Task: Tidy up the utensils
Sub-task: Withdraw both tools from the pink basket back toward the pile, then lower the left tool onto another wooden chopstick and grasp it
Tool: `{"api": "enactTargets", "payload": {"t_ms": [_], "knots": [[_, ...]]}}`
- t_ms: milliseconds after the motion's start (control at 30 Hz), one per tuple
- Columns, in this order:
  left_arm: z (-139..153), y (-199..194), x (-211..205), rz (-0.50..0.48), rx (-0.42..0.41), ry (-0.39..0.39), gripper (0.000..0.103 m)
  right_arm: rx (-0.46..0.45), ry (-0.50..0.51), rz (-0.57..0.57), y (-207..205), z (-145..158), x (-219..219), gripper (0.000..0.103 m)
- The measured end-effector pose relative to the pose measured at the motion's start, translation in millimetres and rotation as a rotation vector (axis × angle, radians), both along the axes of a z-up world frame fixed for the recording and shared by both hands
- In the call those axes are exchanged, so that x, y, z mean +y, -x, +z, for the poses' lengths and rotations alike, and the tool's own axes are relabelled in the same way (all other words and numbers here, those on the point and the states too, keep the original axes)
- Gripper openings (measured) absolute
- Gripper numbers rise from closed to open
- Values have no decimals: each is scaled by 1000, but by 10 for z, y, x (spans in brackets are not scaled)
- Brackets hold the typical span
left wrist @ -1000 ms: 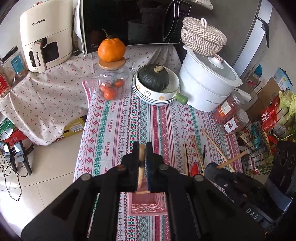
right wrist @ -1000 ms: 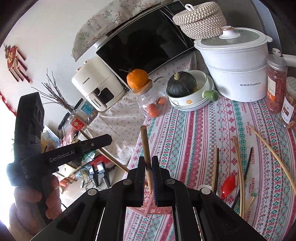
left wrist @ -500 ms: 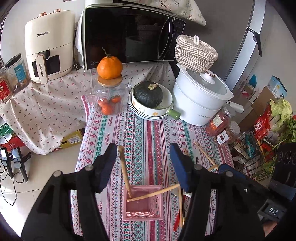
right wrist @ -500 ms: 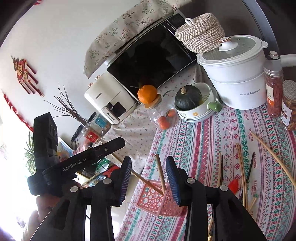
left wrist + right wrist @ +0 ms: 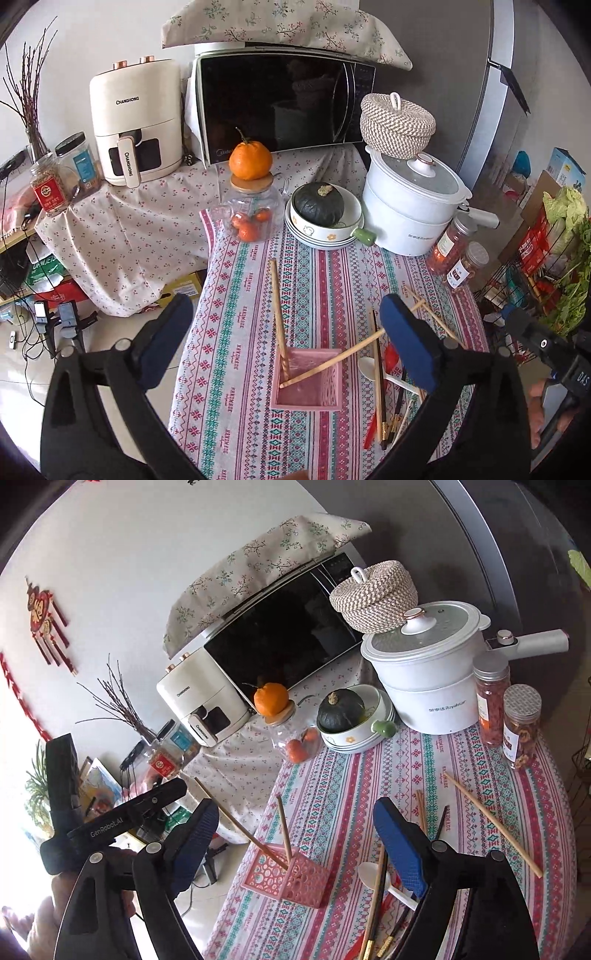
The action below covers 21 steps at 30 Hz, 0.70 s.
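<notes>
A pink perforated utensil basket (image 5: 306, 380) (image 5: 286, 877) stands on the patterned tablecloth with two wooden chopsticks (image 5: 277, 317) (image 5: 284, 825) leaning out of it. My left gripper (image 5: 284, 343) is open and empty, raised above the basket. My right gripper (image 5: 291, 845) is open and empty, above and behind the basket. To the basket's right lie loose utensils: a white spoon (image 5: 369, 367) (image 5: 369, 873), a red spoon (image 5: 390, 354), dark chopsticks (image 5: 378, 373) (image 5: 375, 897) and more wooden chopsticks (image 5: 491, 823).
At the table's back stand a glass jar with an orange on top (image 5: 251, 206), a bowl stack holding a dark squash (image 5: 323, 214), a white pot (image 5: 410, 210) and two spice jars (image 5: 508, 716). A microwave and air fryer stand behind. The table's left edge drops to the floor.
Both grippers were shut on a wooden chopstick each over the basket. They opened, left the chopsticks in the basket and rose away from it.
</notes>
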<state>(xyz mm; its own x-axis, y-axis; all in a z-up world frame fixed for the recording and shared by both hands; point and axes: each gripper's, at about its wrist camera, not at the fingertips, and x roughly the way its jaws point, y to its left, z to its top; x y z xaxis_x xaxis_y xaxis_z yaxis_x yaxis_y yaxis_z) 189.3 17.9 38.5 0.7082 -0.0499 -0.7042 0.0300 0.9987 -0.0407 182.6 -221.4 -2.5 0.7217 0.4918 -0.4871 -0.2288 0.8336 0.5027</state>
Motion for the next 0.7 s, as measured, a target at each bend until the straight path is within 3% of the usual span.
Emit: {"api": "enactTargets", "payload": {"t_ms": [133, 400, 633, 700], "knots": [[-134, 268, -199, -55, 30, -49, 101, 26, 120, -51, 150, -63, -120, 93], [-469, 641, -876, -230, 144, -43, 101, 157, 326, -173, 362, -353, -524, 93], [-898, 514, -1503, -302, 256, -73, 101, 274, 367, -290, 431, -559, -1008, 93], [-1014, 401, -1636, -300, 268, -79, 91, 307, 343, -314, 428, -622, -1134, 93]]}}
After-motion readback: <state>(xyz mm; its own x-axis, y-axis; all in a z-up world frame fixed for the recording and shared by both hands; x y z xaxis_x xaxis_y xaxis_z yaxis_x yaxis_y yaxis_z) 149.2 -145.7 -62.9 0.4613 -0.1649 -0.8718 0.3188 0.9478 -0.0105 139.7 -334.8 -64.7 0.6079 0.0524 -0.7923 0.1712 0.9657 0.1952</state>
